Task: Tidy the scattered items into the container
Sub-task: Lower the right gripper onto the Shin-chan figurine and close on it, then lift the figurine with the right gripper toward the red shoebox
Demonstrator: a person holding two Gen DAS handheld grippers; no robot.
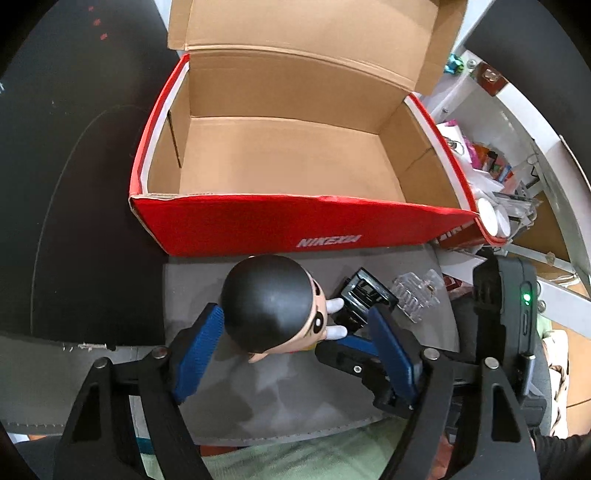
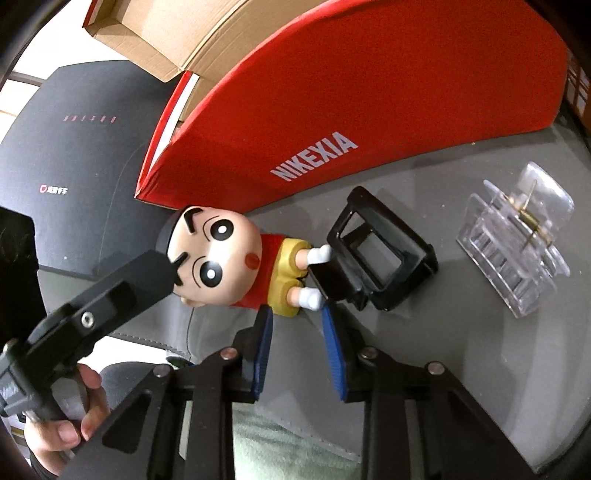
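My left tongs (image 1: 291,325) are spread wide, blue pads on either side of the cartoon boy figurine (image 1: 271,314), which lies on its back on the grey mat (image 1: 295,398) between them. One pad sits against the left side of its black-haired head; the other pad is off to the right, near its white feet, not touching that I can see. From the right wrist view, my right tongs (image 2: 297,317) are also spread, the tips just short of the figurine's (image 2: 236,254) yellow shorts and white shoes, nothing pinched. The black body of the left tongs (image 2: 122,291) crosses that view at the left, its tip against the top of the figurine's head.

Just beyond the right tongs' tips, touching the figurine's feet, lies a black rectangular frame-like clip (image 2: 380,251); I cannot tell exactly what it is. Right of it, apart from it, a clear plastic hair claw (image 2: 517,240) rests on the mat.

Farther ahead of both tongs stands the red shoebox (image 1: 280,221), marked NIKEXIA, its near wall close behind the figurine's head. Its lid (image 1: 314,26) is flipped up at the back, and the brown cardboard inside holds nothing. Off to the right past the box is a cluttered white shelf (image 1: 509,173).
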